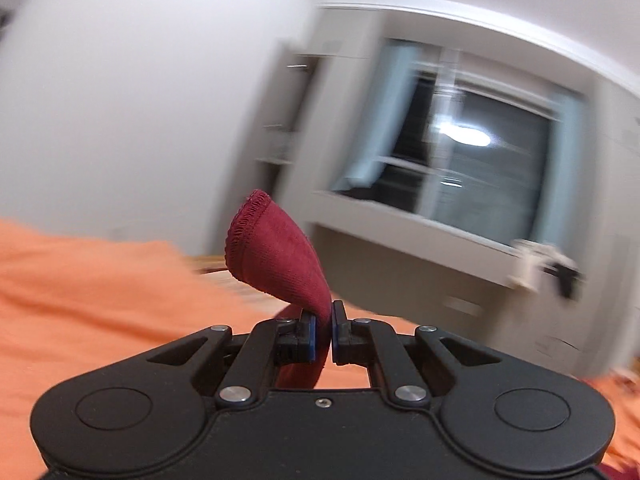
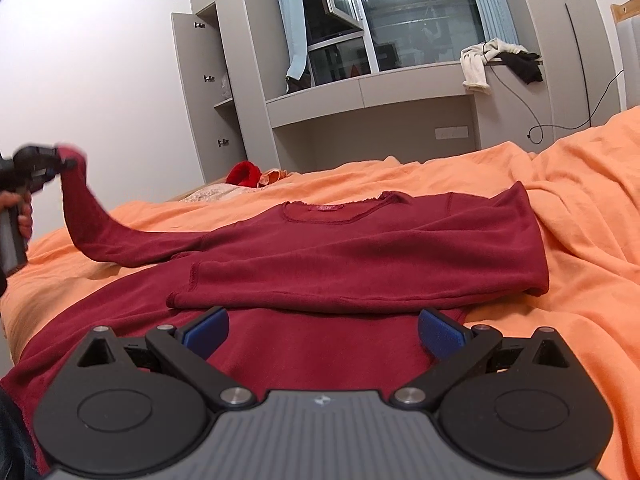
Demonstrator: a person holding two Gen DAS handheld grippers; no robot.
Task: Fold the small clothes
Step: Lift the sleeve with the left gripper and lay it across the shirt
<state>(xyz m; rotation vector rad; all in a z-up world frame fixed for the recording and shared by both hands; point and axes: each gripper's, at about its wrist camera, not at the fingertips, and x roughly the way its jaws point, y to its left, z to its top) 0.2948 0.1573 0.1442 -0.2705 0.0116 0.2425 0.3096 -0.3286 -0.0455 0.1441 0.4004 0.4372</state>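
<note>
While your left gripper [image 1: 323, 326] clamps the red shirt's [image 2: 320, 252] sleeve [image 1: 276, 258] aloft, your right gripper [image 2: 323, 334] hovers wide apart over the hem, gripping nothing.

Left gripper [image 1: 324, 330] pinched tight on the sleeve cuff [image 1: 272, 256], pointing roughly level, raised off the bed's left edge; a hand [image 2: 24, 216] grips its handle. Right gripper [image 2: 322, 334] has jaws spread wide, tilted slightly down, pads touching nothing.

The left wrist view looks level across the orange bed [image 1: 100, 280] toward the window [image 1: 472, 152], blurred. The right wrist view tilts down, close over the red top [image 2: 320, 264], facing the same window [image 2: 400, 20].
</note>
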